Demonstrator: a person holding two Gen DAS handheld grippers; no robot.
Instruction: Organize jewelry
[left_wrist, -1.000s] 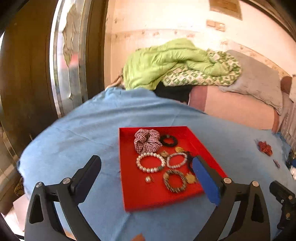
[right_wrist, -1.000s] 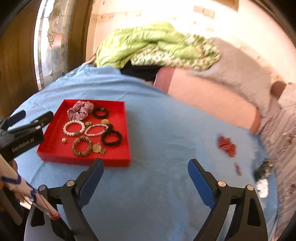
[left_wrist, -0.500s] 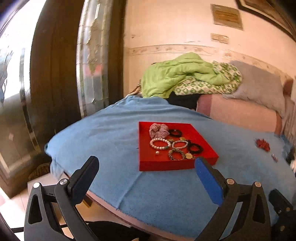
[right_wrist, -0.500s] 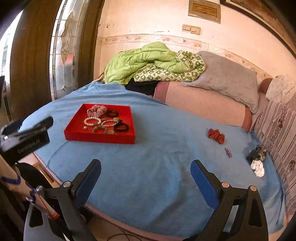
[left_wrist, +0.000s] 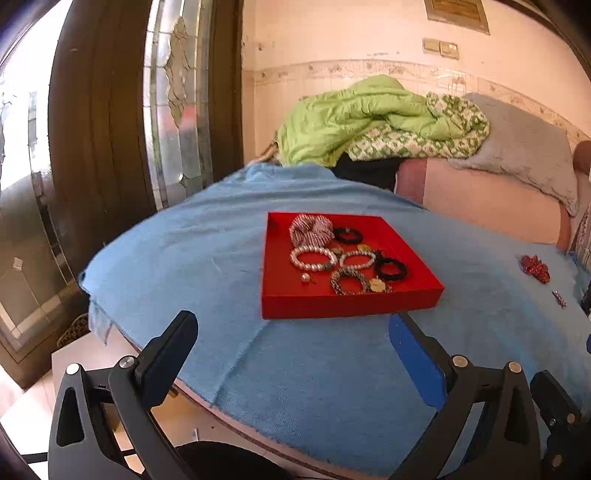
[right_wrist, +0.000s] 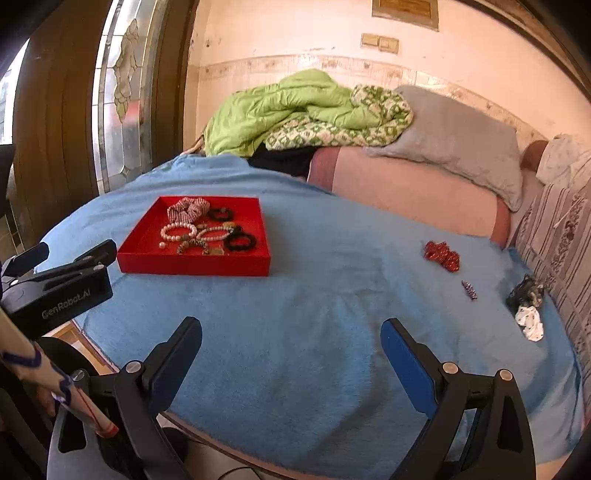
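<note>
Jewelry, gathered in a red tray (left_wrist: 351, 304) on a blue blanket (left_wrist: 207, 258): checked scrunchie (left_wrist: 310, 229) at the far side, black ring (left_wrist: 347, 235) beside it, pearl bracelet (left_wrist: 313, 259), smaller bead bracelet (left_wrist: 357, 259), black scrunchie (left_wrist: 390, 268), braided bracelet (left_wrist: 348, 281) with a gold pendant (left_wrist: 377, 285), one loose pearl (left_wrist: 305, 277). Off the tray, well to the right: red scrunchie (right_wrist: 441, 255), small clip (right_wrist: 469, 289), dark-and-white cloth bundle (right_wrist: 527, 303). Left gripper (left_wrist: 291, 350): jaws spread, holding nothing, near the tray's front wall. Right gripper (right_wrist: 291, 350): jaws spread, empty, over bare blanket. Green quilt (right_wrist: 280, 107) and grey pillow (right_wrist: 458, 140) lie behind.
</note>
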